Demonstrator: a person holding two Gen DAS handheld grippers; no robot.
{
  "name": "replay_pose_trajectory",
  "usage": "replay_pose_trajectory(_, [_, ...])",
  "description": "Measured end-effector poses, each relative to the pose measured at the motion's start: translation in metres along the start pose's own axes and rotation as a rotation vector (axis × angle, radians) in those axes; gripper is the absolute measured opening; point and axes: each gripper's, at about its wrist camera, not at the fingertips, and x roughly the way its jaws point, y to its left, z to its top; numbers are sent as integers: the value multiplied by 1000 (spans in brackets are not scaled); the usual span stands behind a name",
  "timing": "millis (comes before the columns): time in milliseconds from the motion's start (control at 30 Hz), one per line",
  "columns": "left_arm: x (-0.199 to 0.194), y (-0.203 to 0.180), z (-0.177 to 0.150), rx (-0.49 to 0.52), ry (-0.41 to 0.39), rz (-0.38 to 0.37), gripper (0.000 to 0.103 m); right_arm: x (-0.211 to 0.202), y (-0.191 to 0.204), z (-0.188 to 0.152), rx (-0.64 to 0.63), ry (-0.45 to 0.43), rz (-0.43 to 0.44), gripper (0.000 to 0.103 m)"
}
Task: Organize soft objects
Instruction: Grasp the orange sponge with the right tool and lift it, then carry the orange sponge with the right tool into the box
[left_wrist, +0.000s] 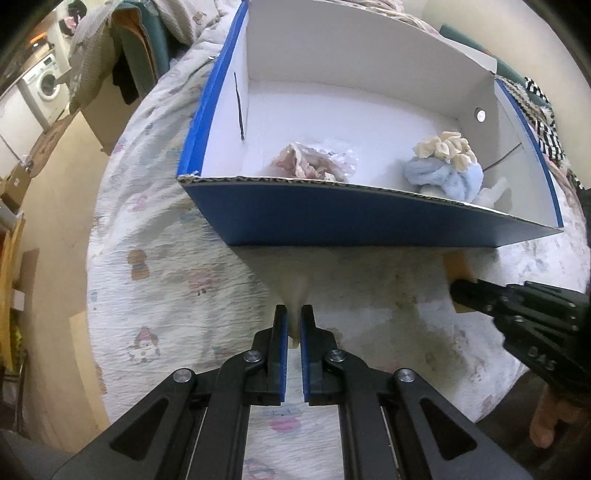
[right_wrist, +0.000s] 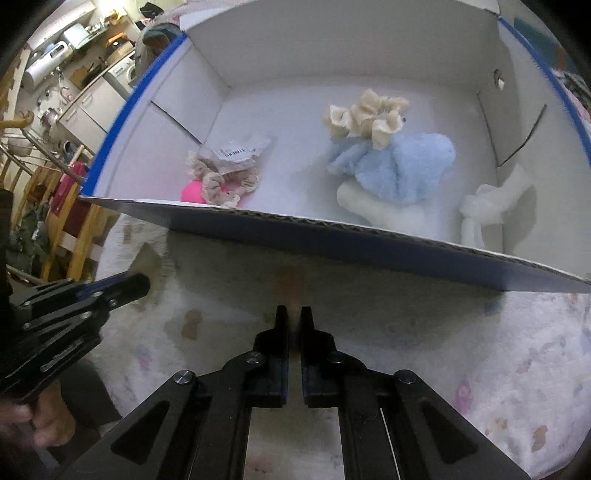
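Two handheld grippers point steeply down at a bed covered by a pale quilt (left_wrist: 155, 266) printed with small faded figures, just before the near wall of a blue cardboard box (left_wrist: 332, 218) with a white inside. The left gripper (left_wrist: 293, 325) has its jaws clenched on a thin cream, limp piece of soft material (left_wrist: 293, 291) that stands up between the blue pads. The right gripper (right_wrist: 293, 325) has its jaws closed on a tan, soft-looking object (right_wrist: 291, 284), blurred in its own view and seen in the left view as an orange-tan lump against the box's near wall. The step in hand looks like pickup, both items gripped and not yet in the box. Next, each must likely be lifted over the near wall and let go inside. Already in the box lie a beige scrunchie (right_wrist: 229, 184) by a pink ball (right_wrist: 192, 192) near the front-left corner, a cream scrunchie (right_wrist: 369, 118) atop fluffy blue cloth (right_wrist: 399, 166), and a knotted white cloth (right_wrist: 491, 206) at the front-right corner.
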Motion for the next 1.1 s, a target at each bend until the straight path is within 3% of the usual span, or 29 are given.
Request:
replay_pose_trajectory(267, [-15,-6,-6,72,-76,85,6,-24,13,-6,-13,-42,26,7])
replay_pose_trajectory(600, [-43,-6,-9,57,-165,122,6,-44,28,-5,-42,-103,75,7])
replay_pose_trajectory(800, [-67,-11,1,23,-205,103,6,-72,29,2,-69,-205,140,7])
replay_pose_trajectory(933, [-89,-20,15,33,-279,119,6,-92,28,6,-69,-305,144,7])
replay_pose_trajectory(1100, [-101,-24,41,34,-309,128,6,-107,23,19,-72,-391,143,7])
